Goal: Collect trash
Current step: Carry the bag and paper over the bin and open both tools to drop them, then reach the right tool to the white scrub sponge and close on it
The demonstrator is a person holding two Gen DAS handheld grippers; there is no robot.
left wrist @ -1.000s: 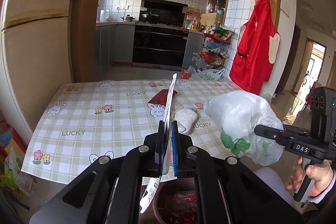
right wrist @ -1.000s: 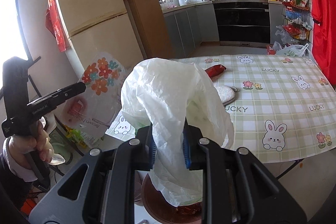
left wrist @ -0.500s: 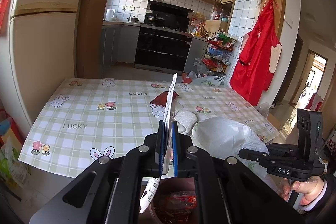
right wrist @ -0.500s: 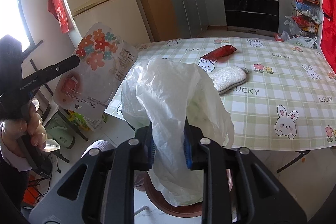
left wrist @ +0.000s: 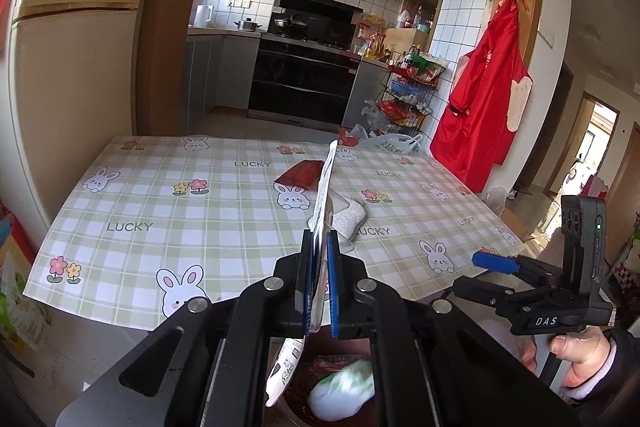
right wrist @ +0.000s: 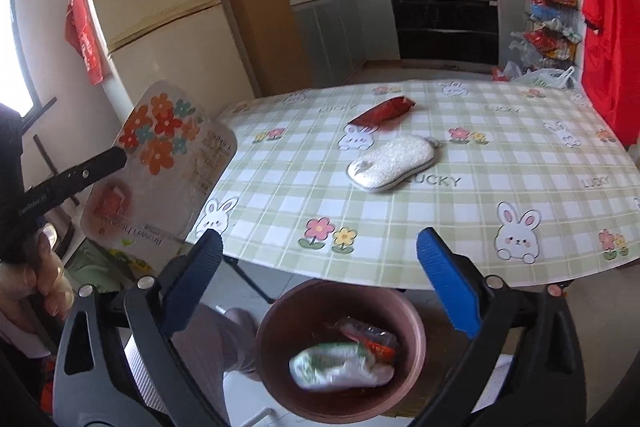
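Now the left gripper [left wrist: 320, 283] pinches a flat packet [right wrist: 160, 163] edge-up; right gripper [right wrist: 320, 291] just sprang wide, empty.

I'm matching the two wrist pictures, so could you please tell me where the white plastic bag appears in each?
Left wrist: white plastic bag at bottom centre, in the brown bin, below the left gripper.
Right wrist: bag low and centre in the brown bin.
Shared landmark: the white sponge on the table.

Tablecloth [right wrist: 440, 227] was pale green check with bunnies and flowers, bin [right wrist: 340, 307] a dusty pink-brown, the wrapper [right wrist: 384, 111] red, and the apron [left wrist: 484, 103] bright red too.
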